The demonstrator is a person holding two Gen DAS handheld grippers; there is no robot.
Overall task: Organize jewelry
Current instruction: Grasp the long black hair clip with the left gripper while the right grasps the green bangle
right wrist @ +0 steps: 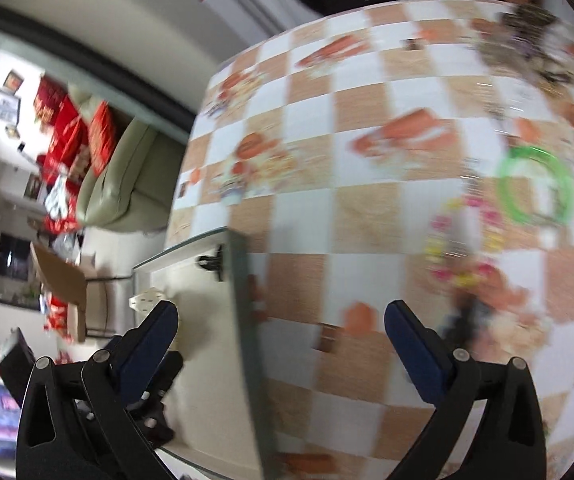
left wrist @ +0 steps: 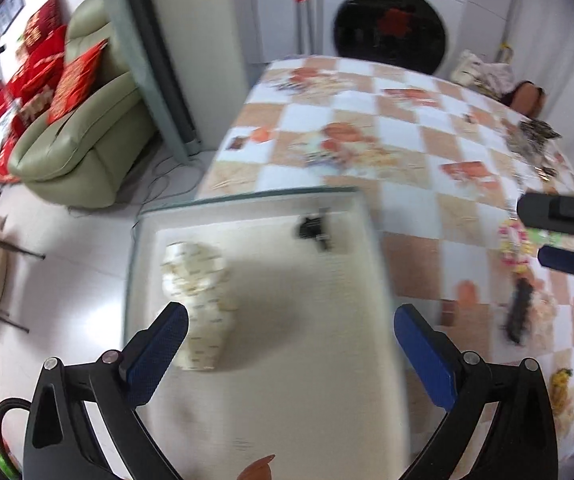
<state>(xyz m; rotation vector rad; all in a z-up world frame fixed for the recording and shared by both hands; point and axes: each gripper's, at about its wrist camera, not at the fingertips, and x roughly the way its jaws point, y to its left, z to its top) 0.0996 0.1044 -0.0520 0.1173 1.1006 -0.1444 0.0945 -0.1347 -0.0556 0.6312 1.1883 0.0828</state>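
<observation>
Your left gripper (left wrist: 291,344) and right gripper (right wrist: 281,344) both stand wide with nothing between the fingers. At the frame centre the tray (left wrist: 247,196) holds a white bracelet (left wrist: 195,304) and a black piece (left wrist: 314,229). To the right, loose jewelry (right wrist: 463,240) and a green ring (right wrist: 535,186) wait on the table (right wrist: 367,100). Approach from above; mind the tray rim; the far table is free.

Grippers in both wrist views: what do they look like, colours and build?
Both match: the left gripper and right gripper have glossy black angular frames with silver pivot bolts and textured dark blue pads. A black cable loops beside the left one.
</observation>
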